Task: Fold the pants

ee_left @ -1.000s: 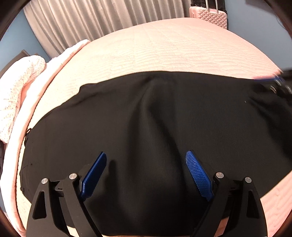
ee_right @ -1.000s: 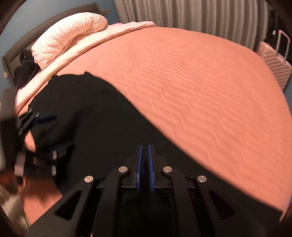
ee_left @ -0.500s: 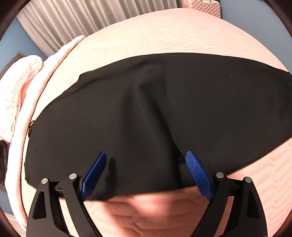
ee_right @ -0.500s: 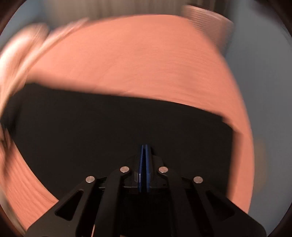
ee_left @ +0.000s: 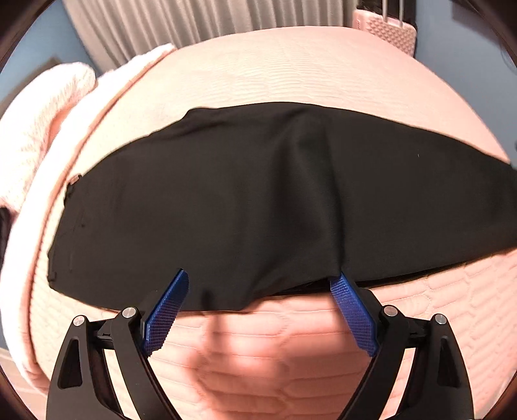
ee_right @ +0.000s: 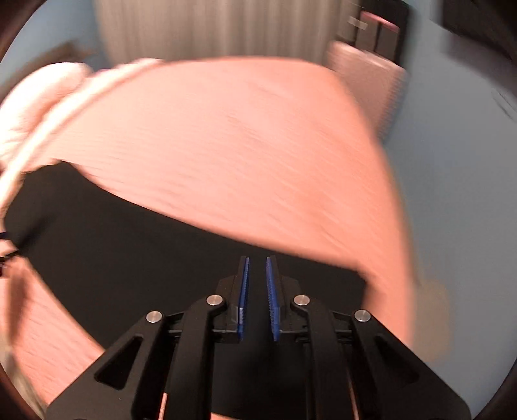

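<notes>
Black pants (ee_left: 258, 194) lie in a long folded band across the pink bed (ee_left: 290, 74), with a raised crease near the middle. My left gripper (ee_left: 258, 276) hovers at their near edge, open wide, and the cloth edge shows between its blue pads without being pinched. In the blurred right wrist view the pants (ee_right: 129, 274) run from the left to under my right gripper (ee_right: 257, 260). Its jaws are opening, with a narrow gap between the pads. Only the cloth lying below shows through that gap.
A pale pillow and a folded blanket (ee_left: 38, 113) sit at the bed's left end. A pink suitcase (ee_left: 384, 32) stands beyond the far right corner, with grey curtains (ee_left: 210, 19) behind. The bed's right edge (ee_right: 397, 226) drops off beside my right gripper.
My left gripper has drawn back from over the pants to their near edge, baring pink cover below. The right gripper has swung along the pants, and its shut pads have parted slightly.
</notes>
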`<state>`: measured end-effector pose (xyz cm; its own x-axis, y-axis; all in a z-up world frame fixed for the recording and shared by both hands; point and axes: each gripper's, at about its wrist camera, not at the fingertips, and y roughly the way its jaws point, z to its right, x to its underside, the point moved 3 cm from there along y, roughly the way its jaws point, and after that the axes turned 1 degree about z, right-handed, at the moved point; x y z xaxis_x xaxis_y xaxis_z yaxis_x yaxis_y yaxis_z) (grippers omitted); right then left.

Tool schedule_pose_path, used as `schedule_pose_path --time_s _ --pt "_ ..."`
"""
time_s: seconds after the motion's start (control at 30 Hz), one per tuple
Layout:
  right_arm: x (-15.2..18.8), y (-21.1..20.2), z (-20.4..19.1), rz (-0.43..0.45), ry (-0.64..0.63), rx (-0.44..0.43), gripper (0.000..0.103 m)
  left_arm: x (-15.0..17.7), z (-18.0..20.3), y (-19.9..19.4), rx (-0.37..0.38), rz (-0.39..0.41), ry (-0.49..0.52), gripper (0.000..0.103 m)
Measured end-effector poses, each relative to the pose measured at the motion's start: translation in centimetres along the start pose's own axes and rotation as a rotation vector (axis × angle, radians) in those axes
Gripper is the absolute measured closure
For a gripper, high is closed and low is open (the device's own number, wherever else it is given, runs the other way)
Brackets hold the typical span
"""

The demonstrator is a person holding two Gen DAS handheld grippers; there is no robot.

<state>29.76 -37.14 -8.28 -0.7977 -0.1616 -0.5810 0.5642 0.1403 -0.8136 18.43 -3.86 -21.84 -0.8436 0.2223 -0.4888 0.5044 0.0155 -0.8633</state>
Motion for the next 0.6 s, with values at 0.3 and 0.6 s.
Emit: schedule_pose_path --time_s 0.3,0.6 --pt "-2.7 8.8 -19.2 -0.115 -0.193 -0.266 0.092 -1.1 -9.9 -0.6 -0.157 0.074 0.011 0.014" --pt "4.1 4.1 -25.9 -0.156 -0.157 -0.259 0.091 2.5 -22.0 1.6 -0.346 -0.018 -0.120 0.014"
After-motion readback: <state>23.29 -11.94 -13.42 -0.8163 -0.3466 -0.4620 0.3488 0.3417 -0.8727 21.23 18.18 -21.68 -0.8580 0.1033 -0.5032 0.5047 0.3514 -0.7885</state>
